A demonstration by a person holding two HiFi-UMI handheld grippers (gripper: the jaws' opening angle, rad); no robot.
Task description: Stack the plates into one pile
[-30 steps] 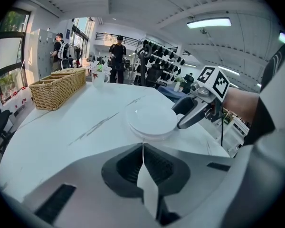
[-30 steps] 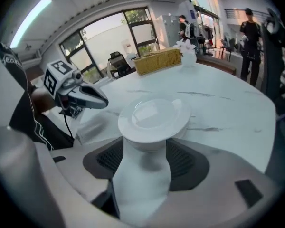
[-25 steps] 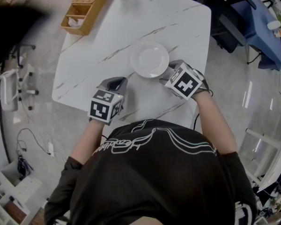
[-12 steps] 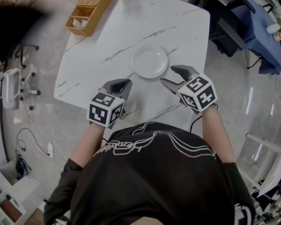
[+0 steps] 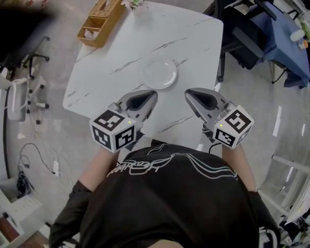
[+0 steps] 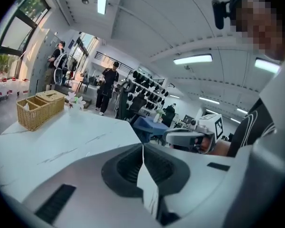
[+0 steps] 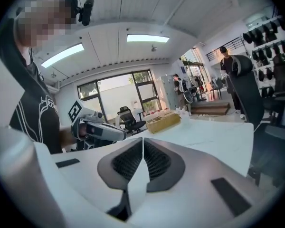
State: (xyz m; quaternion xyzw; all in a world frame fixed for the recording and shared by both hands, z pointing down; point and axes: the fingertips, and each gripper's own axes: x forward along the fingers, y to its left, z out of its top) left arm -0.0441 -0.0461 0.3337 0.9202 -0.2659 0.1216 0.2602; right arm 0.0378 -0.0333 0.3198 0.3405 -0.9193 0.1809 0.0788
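The plates [image 5: 158,72] lie as one white round near the middle of the marble counter [image 5: 196,40]; how many are in it cannot be told. Both claws hang over the near edge, apart from the plates. The left claw [image 5: 153,93] is at 7 o'clock of them, jaws pressed together and empty. The right claw [image 5: 187,93] is at 5 o'clock, its jaws closing with the tips already meeting and nothing between them. A basket [image 5: 100,19] sits at 10 o'clock.

open tabletop [image 5: 196,45] all round plates [image 5: 158,72], basket [image 5: 99,19] at far corner
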